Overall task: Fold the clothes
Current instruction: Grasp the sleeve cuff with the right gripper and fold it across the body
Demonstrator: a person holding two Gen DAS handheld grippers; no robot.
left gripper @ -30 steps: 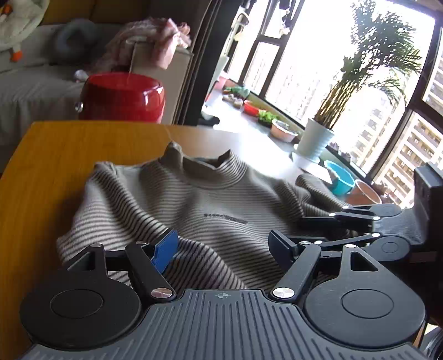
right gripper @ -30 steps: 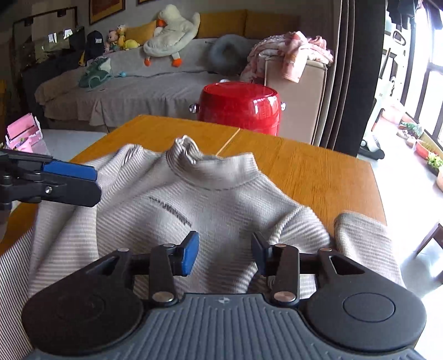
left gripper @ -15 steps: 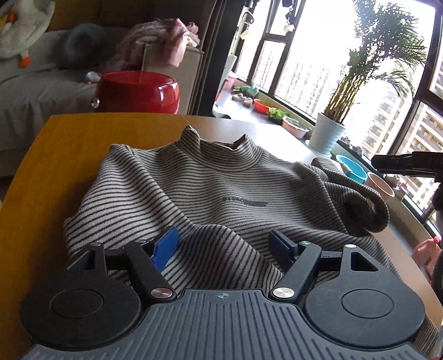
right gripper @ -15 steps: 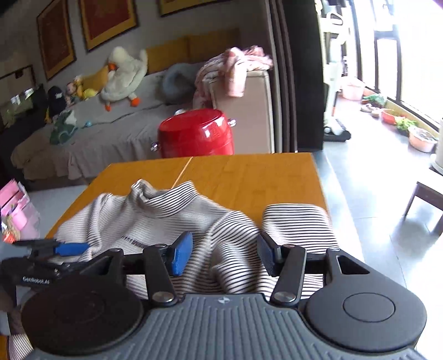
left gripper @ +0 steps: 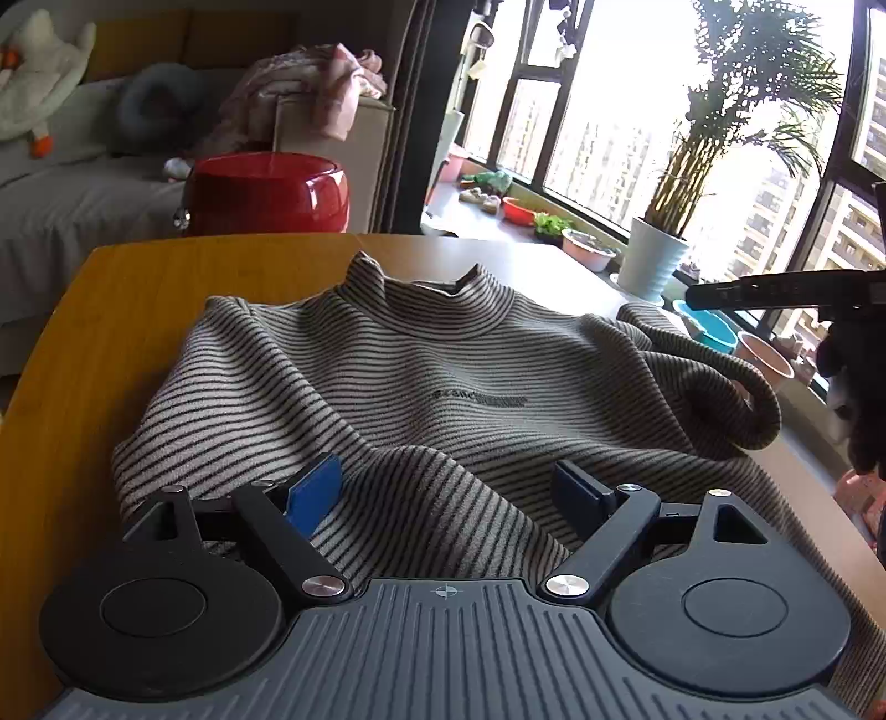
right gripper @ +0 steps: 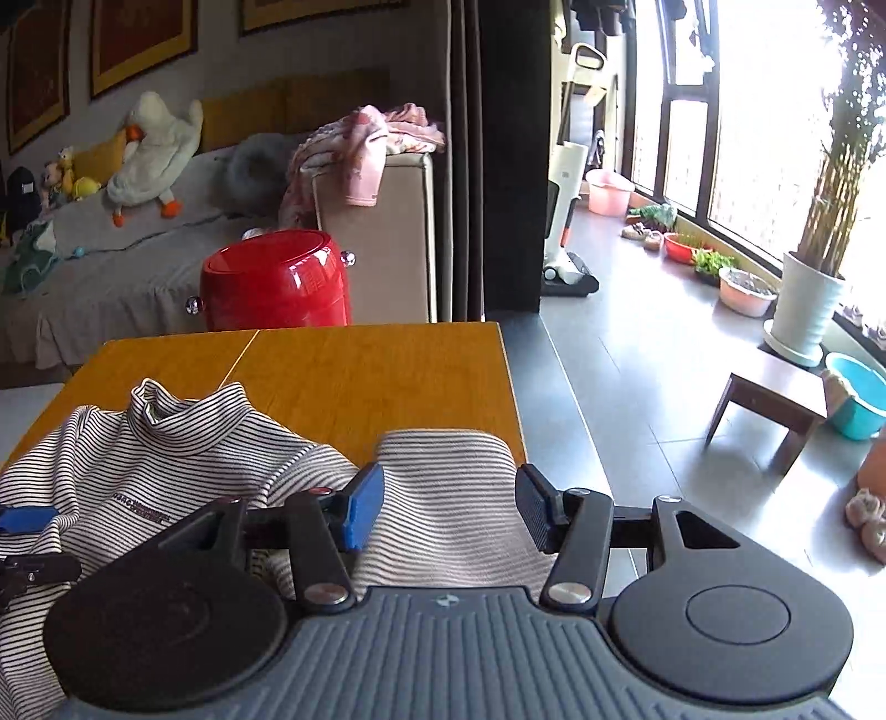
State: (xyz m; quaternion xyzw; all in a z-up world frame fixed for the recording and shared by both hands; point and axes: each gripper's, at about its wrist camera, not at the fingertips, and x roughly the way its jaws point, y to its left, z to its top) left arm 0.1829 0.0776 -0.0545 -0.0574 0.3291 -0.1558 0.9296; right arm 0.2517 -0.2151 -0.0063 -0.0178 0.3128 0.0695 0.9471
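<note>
Left gripper [left gripper: 448, 493]: ribbed grey body, two black discs at seven and five o'clock, silver screws, blue pads. Right gripper [right gripper: 446, 507] shows matching black linkages and blue pads.

Ahead & left of claw: grey sofa [right gripper: 111, 277] w/ plush goose [right gripper: 152, 147], framed pics [right gripper: 141, 41] on wall above. Straight ahead: red stool [right gripper: 274, 288], dark curtain [right gripper: 498, 155]. Right of claw: grey tile floor [right gripper: 637, 387], big bright windows [right gripper: 775, 111], potted palm [right gripper: 814, 277], low wooden stool [right gripper: 769, 399].
</note>
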